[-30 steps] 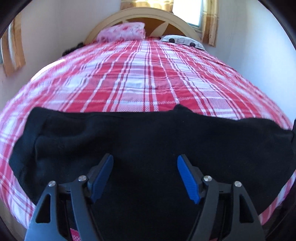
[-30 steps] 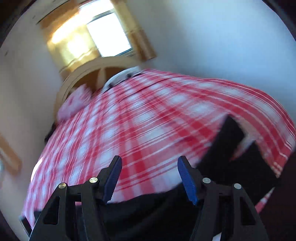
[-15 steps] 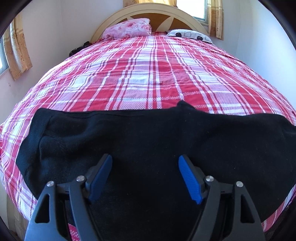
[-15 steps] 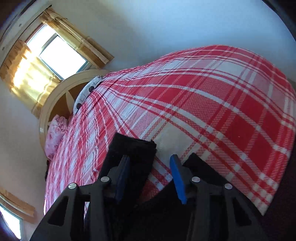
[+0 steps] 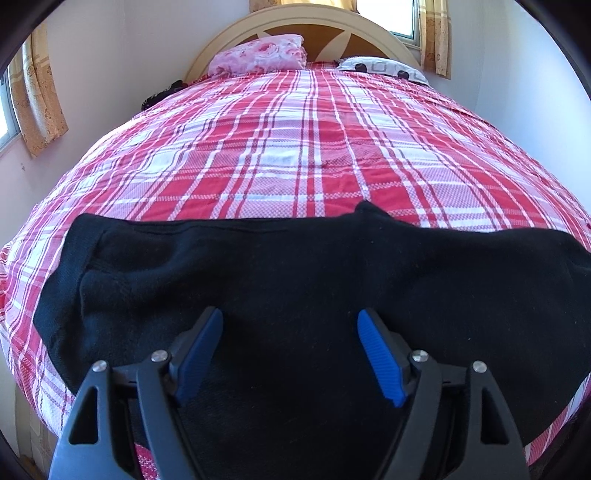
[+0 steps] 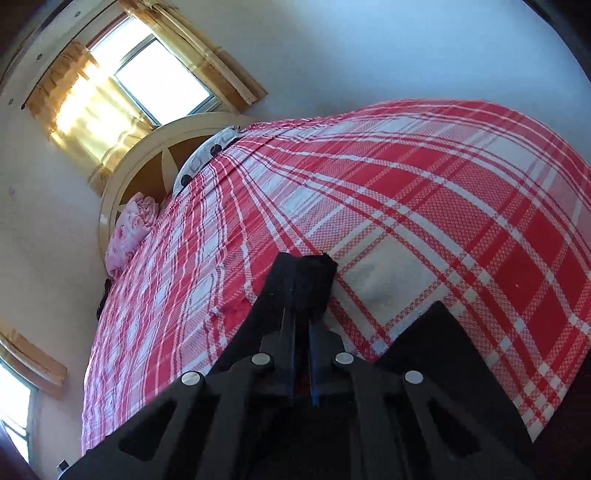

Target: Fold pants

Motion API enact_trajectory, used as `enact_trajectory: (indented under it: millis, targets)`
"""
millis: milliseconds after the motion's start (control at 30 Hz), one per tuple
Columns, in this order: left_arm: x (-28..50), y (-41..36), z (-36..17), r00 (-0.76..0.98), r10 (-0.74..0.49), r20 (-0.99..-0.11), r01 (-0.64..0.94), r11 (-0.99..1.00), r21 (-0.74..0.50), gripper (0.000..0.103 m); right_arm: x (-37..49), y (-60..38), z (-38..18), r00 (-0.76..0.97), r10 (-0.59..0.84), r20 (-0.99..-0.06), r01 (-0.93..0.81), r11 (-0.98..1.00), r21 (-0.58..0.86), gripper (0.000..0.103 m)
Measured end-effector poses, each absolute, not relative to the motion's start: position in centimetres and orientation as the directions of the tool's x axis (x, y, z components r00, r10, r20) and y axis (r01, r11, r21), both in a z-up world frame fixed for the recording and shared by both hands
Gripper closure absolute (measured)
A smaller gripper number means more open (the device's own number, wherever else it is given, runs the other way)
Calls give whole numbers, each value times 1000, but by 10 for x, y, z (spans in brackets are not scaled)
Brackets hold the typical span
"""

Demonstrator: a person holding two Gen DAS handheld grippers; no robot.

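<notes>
Red-and-white plaid bedspread [image 5: 295, 155] covers the bed, and black pants [image 5: 295, 266] lie across its near end, opposite the headboard [image 5: 325, 22]. Left gripper [image 5: 290, 354] hovers over the pants with blue pads spread wide — nothing between them. Right gripper [image 6: 302, 347] is pressed together, pinching a pant-leg end [image 6: 303, 280]. Against the headboard sit a pink floral pillow [image 5: 262, 55] and a white patterned one [image 5: 384, 68].

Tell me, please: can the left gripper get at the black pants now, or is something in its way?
Probably yes. The left gripper is open and points down at the black pants, which lie spread flat on the plaid bedcover. Nothing shows between its blue pads and the cloth. The right gripper is already shut on a pants end.
</notes>
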State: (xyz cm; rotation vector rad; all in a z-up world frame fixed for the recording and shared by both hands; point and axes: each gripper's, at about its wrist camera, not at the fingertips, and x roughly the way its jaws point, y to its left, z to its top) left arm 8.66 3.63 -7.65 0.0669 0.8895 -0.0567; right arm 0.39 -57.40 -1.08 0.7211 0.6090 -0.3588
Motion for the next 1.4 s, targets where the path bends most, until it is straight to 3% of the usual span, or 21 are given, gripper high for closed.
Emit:
enact_trajectory:
  millis: [133,333,400,533,633,733,833,933,1000,1100,1233,1400]
  targets:
    - [87,37,-76,629,-22,-777,79,996,37,24,-17,-564,19,815,-102,-570,453,725,518,97]
    - [86,39,-76,627,-38,-778,87,996,21,24,-81,-567,44,902,-53,-429,365,623,692,98]
    - [86,39,-76,626,-40,-779,88,996,20,24,-101,-567,34,882,-61,-468,409,594,693,98]
    - [87,38,-76,624,-34,-780,88,996,27,24,-111,-568,-5,737,-85,-670,596,548,586,98]
    - [87,38,-76,622,-40,-782,92,996,22,24,-107,-563,-6,724,-69,-686,607,536,587,98]
    - [87,39,-76,619,-46,-784,89,996,11,24,-86,-551,29,773,-52,-633,528,607,594,98]
    - [87,39,-75,618,-38,-785,79,997,14,24,-72,-546,72,881,8,-473,354,654,669,97]
    - [86,39,-76,620,-39,-783,79,997,13,24,-76,-552,81,907,10,-420,306,669,677,97]
    - [86,39,-76,622,-39,-782,81,997,14,24,-81,-558,67,868,-38,-495,379,693,613,97]
    - [86,38,-76,622,-33,-783,85,996,25,23,-87,-581,21,726,-110,-679,554,678,483,97]
    - [87,39,-76,620,-37,-784,87,996,21,23,-118,-593,-12,755,-62,-653,567,563,601,97]
    - [86,37,-77,629,-20,-778,85,995,43,22,-129,-587,-25,736,-19,-677,587,517,624,97]
